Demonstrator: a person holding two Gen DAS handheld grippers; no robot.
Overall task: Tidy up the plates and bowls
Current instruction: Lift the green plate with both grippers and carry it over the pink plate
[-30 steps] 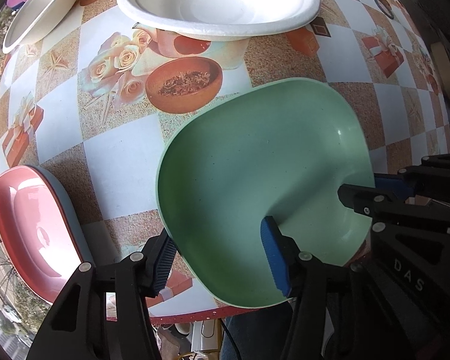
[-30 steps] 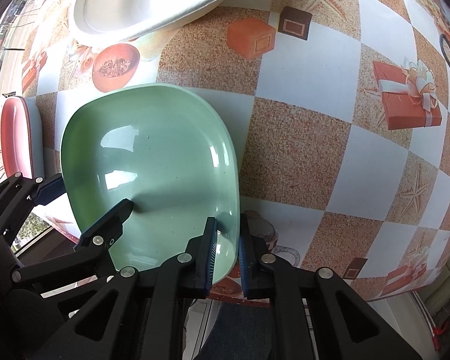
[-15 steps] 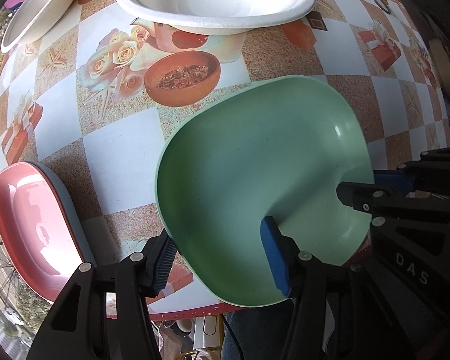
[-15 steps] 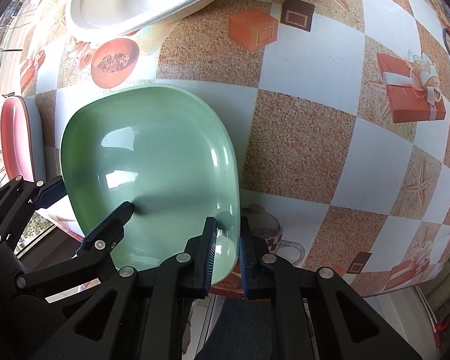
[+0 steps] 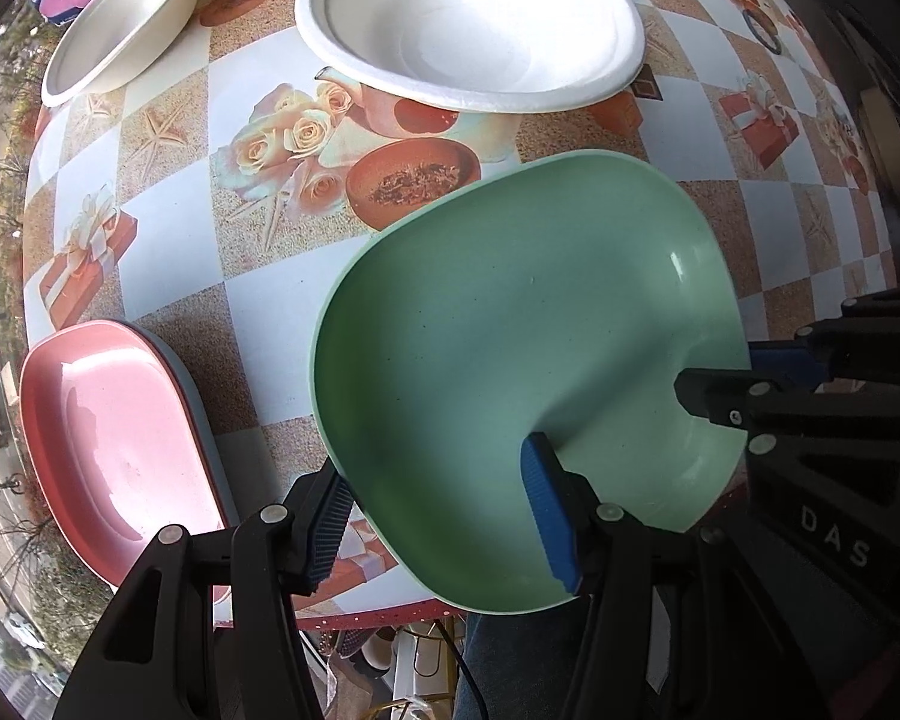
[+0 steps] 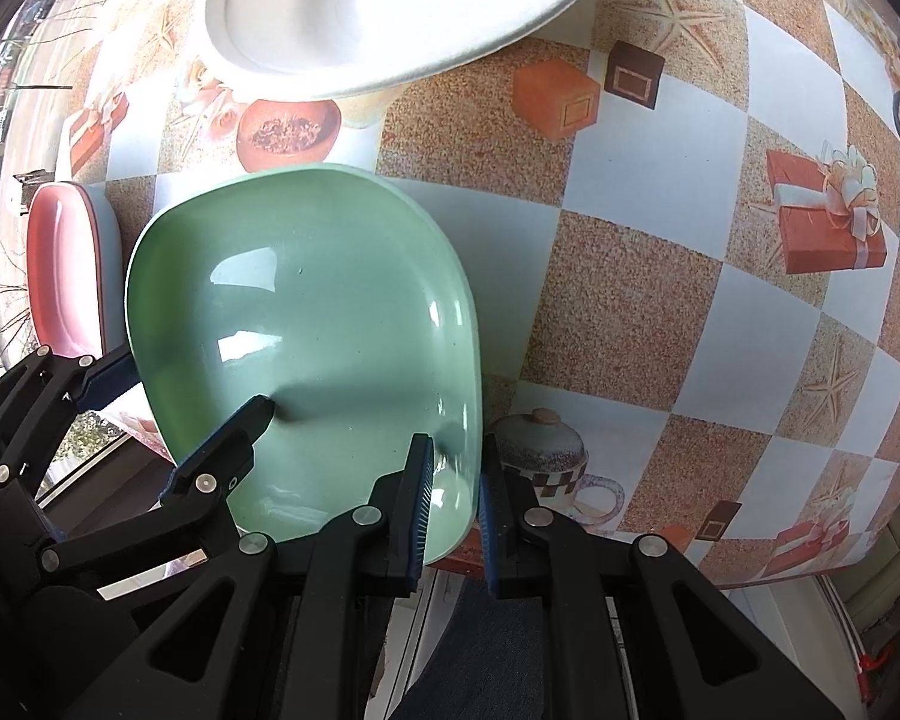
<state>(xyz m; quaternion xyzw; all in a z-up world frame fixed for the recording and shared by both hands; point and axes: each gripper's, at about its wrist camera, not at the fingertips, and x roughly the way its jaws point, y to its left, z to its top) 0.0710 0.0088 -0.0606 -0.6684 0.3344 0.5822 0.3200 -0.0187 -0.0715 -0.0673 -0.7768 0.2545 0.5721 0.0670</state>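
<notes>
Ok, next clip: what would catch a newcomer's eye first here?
The green plate, near the table's front edge with the right gripper clamped on its rim and the left gripper straddling its other side. Then the pink plate stacked on a grey-blue one at the left edge, and the white paper bowls behind.

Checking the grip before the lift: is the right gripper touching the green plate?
Touching. The right wrist view shows the right gripper shut on the green plate, one pad inside its near rim and one outside, with no gap visible.

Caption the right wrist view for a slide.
Right gripper clamps the rim of a green square plastic plate on the checkered tablecloth, near a white paper bowl.
</notes>
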